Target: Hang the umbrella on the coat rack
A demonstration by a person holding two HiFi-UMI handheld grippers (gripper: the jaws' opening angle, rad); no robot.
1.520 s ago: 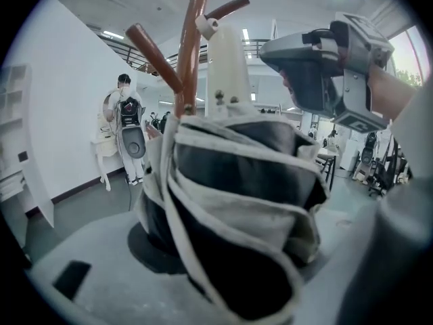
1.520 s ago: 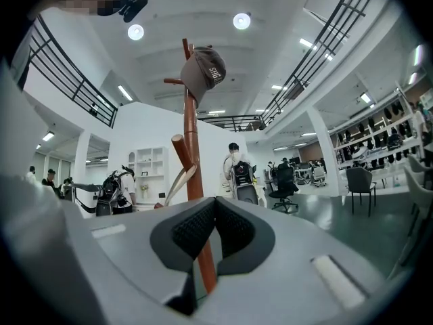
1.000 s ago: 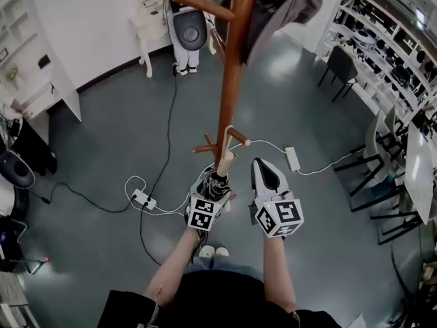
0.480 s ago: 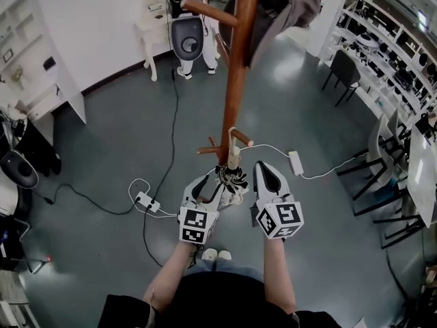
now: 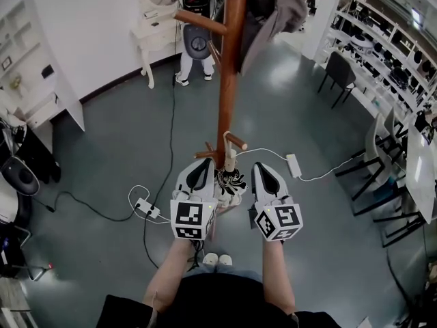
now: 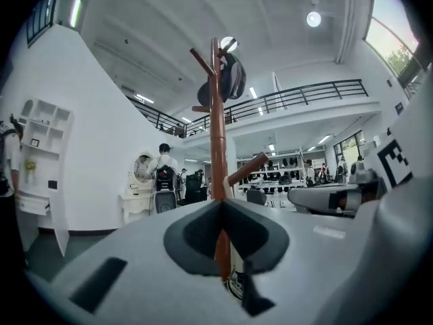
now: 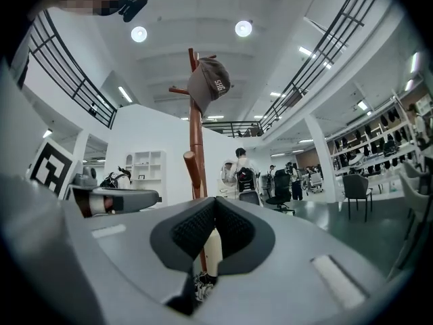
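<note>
The umbrella (image 5: 231, 180) hangs on the coat rack (image 5: 227, 67), its pale crook handle hooked over a low peg (image 5: 237, 141) on the right of the brown pole. Its patterned, folded canopy hangs close beside the pole, above the grey floor (image 5: 123, 142).

The left gripper (image 5: 201, 166) is just left of the umbrella and the right gripper (image 5: 263, 169) just right of it, so the umbrella hangs between them, apart from both. Each gripper's jaws are clenched with nothing between them. In each gripper view the pole and handle show beyond the jaws.

A grey cap (image 7: 208, 81) sits on an upper peg, and a white power strip (image 5: 145, 208) lies on the floor to the near left.
</note>
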